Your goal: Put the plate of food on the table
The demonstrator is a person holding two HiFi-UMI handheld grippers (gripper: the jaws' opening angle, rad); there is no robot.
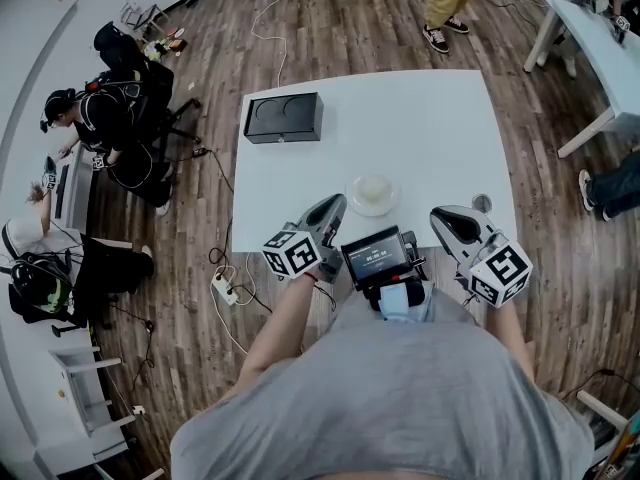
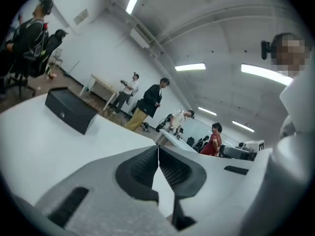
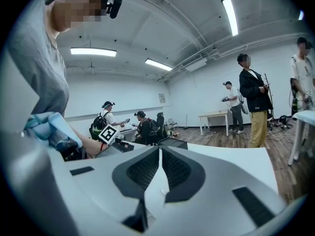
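A small white plate (image 1: 372, 194) with a pale mound of food sits on the white table (image 1: 420, 118), near its front edge. My left gripper (image 1: 336, 203) hovers just left of the plate and above the table edge, apart from it, with its jaws shut and nothing between them (image 2: 158, 149). My right gripper (image 1: 441, 216) is held to the right of the plate, also shut and empty (image 3: 159, 150). Neither gripper view shows the plate.
A black box (image 1: 283, 118) lies at the table's far left (image 2: 70, 110). A small grey round thing (image 1: 481, 204) sits by the table's front right. A screen device (image 1: 375, 256) hangs at my chest. People sit at the left (image 1: 105, 128), and another white table (image 1: 600, 48) stands at the far right.
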